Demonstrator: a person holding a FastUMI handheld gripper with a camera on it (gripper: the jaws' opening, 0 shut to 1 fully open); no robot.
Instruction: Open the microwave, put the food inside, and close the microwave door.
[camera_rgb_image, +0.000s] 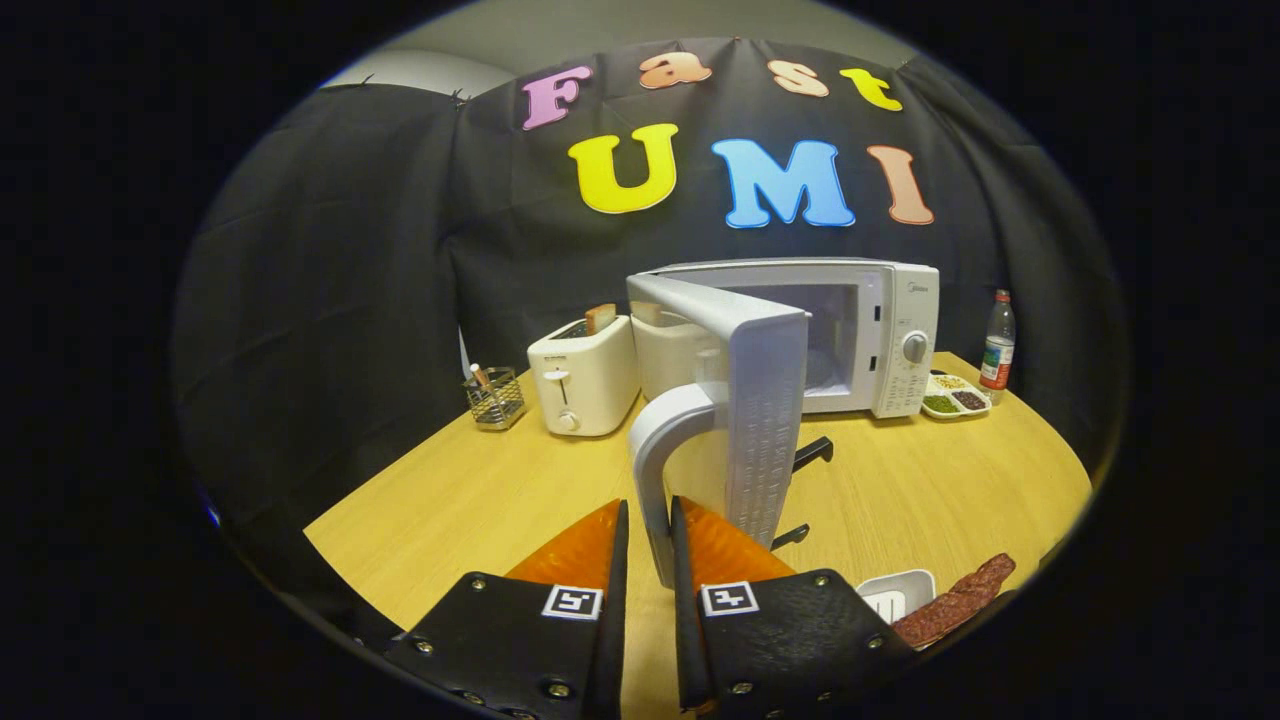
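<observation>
The gripper (648, 545) pinched the handle (655, 470) of the half-open microwave (880, 330) door (765, 400), so opening seemed nearly done; next it should release and fetch the food (955, 605).

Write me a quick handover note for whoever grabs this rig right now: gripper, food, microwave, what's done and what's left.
Hand-held gripper: fingers closed on the door handle of the microwave.
Microwave door: swung wide open, cavity looks empty.
Food: brownish strip on a white tray, on the table beside the gripper, not yet inside.
Done: door open.
Left: release the handle, pick up the food, place it in the cavity, close the door.
</observation>
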